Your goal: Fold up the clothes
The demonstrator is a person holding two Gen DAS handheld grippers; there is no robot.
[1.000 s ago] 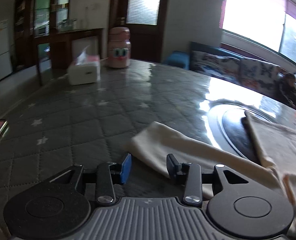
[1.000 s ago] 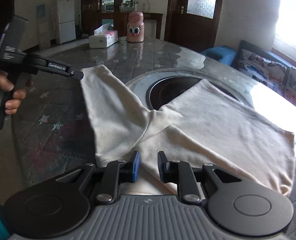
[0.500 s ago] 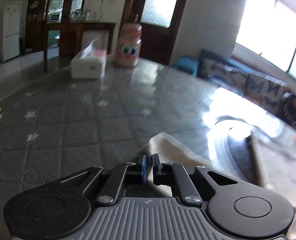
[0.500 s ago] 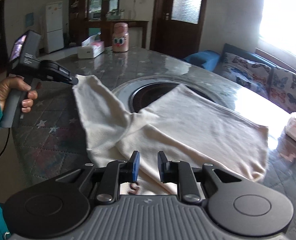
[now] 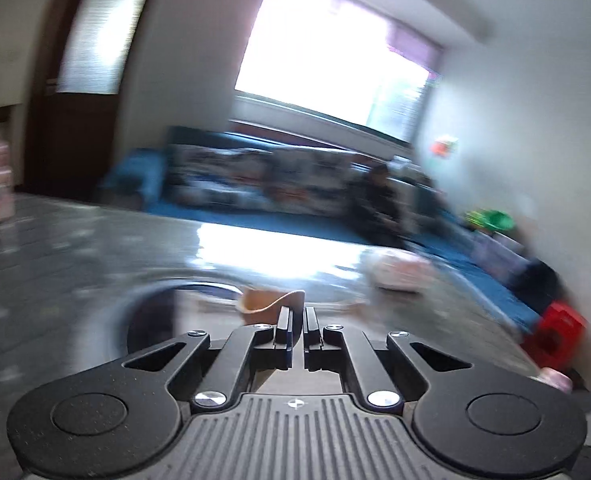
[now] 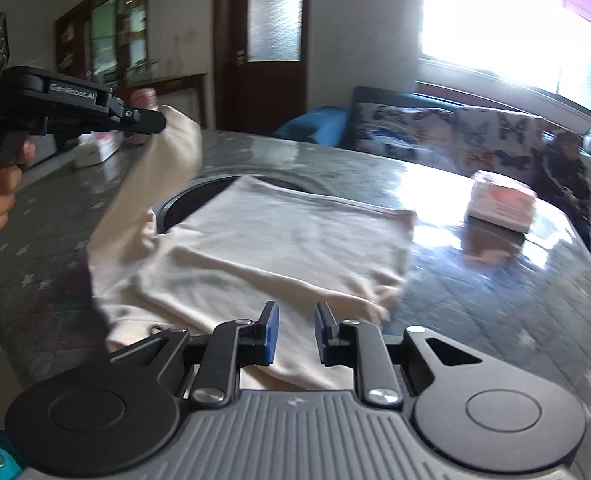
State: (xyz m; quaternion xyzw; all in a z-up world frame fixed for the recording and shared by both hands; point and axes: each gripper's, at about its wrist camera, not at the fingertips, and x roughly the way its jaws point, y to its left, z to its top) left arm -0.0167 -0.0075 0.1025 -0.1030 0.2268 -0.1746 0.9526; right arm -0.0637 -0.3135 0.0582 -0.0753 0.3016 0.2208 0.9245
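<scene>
Cream garment [image 6: 279,248] spread on table [image 6: 475,280], body over dark round inset. Left gripper [image 6: 151,120]: jaws pinched on sleeve end [image 6: 175,136], now raised well above tabletop vs. 1 s ago, when open & low beside flat sleeve; left-wrist view swung toward window, heavily blurred. Sleeve drapes from grip down to shoulder. Right gripper [image 6: 295,332]: jaws part open, holding nothing, over near hem. Likely meaning: sleeve fold-in under way.
</scene>
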